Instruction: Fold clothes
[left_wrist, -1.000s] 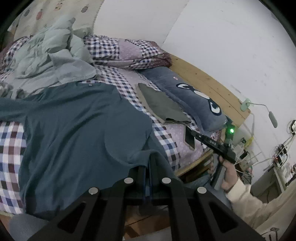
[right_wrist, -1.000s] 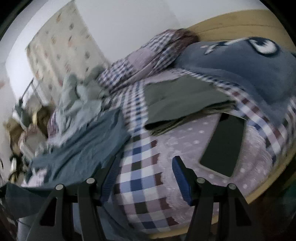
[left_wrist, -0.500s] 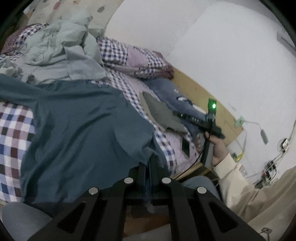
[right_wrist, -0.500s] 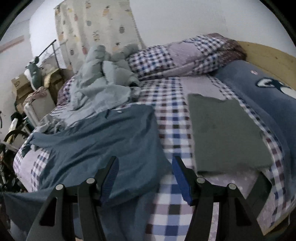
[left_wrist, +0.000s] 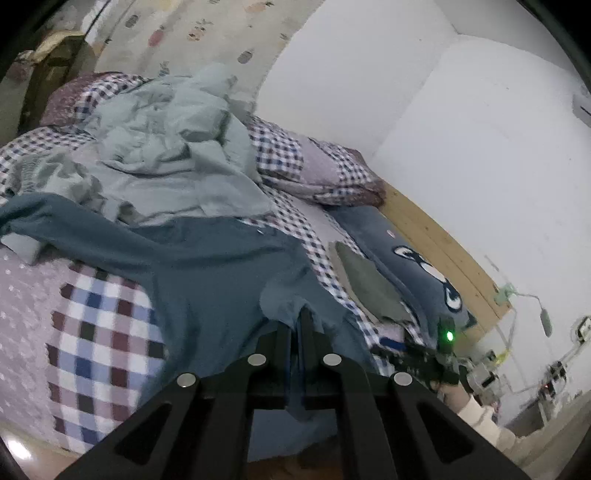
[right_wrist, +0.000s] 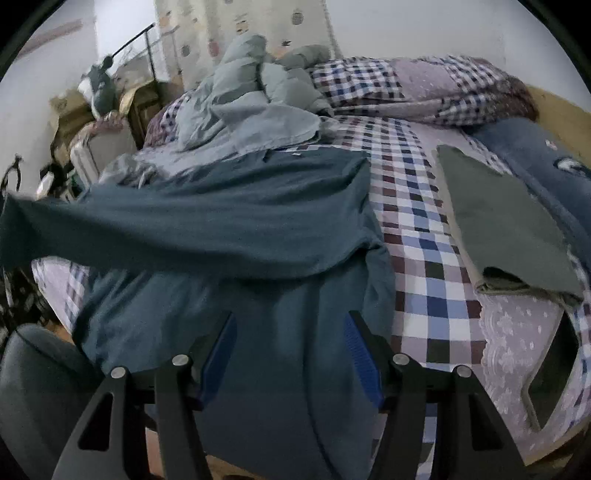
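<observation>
Checked bedding (right_wrist: 424, 236) carries a teal shirt (right_wrist: 229, 221), pinched by left fingers (left_wrist: 295, 332); right fingers (right_wrist: 360, 347) spread wide.

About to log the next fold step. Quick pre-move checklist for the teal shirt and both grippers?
1. Left hand-held gripper clamped on teal shirt: ok.
2. Right hand-held gripper open over the shirt's near edge: ok, nothing gripped yet.
3. Shirt lying flat: not ok, a fold crosses its middle.
4. Folded olive garment apart from the shirt: ok.
5. Pale green clothes pile off the collar: not ok, it overlaps.
6. Far sleeve position: cannot tell.
</observation>
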